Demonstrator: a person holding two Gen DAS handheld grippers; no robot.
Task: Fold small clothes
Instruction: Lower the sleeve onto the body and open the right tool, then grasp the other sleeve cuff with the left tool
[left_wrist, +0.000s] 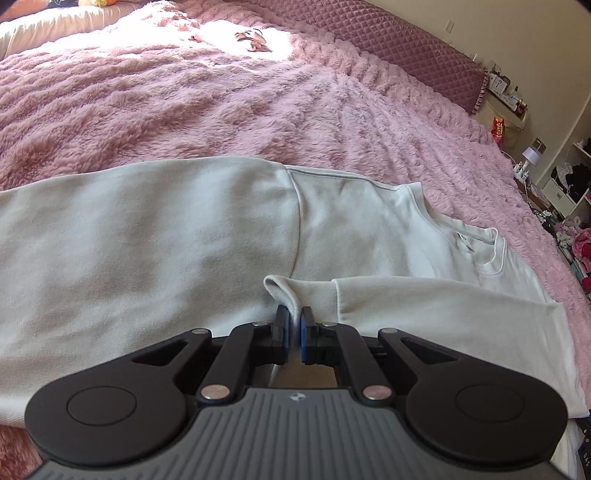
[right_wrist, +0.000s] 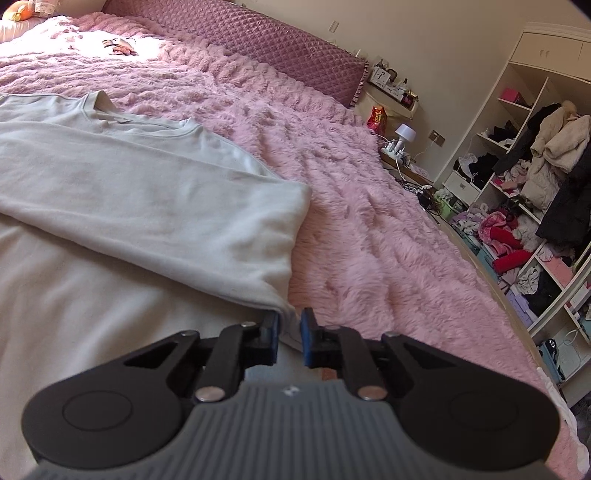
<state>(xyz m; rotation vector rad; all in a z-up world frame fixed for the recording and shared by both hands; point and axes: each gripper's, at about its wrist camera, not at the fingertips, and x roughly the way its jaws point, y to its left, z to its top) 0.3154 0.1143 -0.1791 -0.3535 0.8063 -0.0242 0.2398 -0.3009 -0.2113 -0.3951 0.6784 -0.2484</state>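
A white long-sleeved sweatshirt (left_wrist: 147, 236) lies flat on a fluffy pink blanket (left_wrist: 184, 110). One sleeve (left_wrist: 443, 306) is folded across its body. My left gripper (left_wrist: 293, 321) is shut on the cuff (left_wrist: 284, 291) of that sleeve, low over the shirt. In the right wrist view the sweatshirt (right_wrist: 129, 192) fills the left half, with the collar (right_wrist: 110, 110) at the far end. My right gripper (right_wrist: 290, 325) is closed on the shirt's near right corner (right_wrist: 286, 314), at the edge by the blanket (right_wrist: 369, 240).
A quilted purple headboard (right_wrist: 277, 48) runs along the far side of the bed. A small dark item (left_wrist: 253, 38) lies in the sunlit patch far up the blanket. To the right are a cluttered bedside shelf (right_wrist: 395, 99) and open wardrobe shelves full of clothes (right_wrist: 535, 177).
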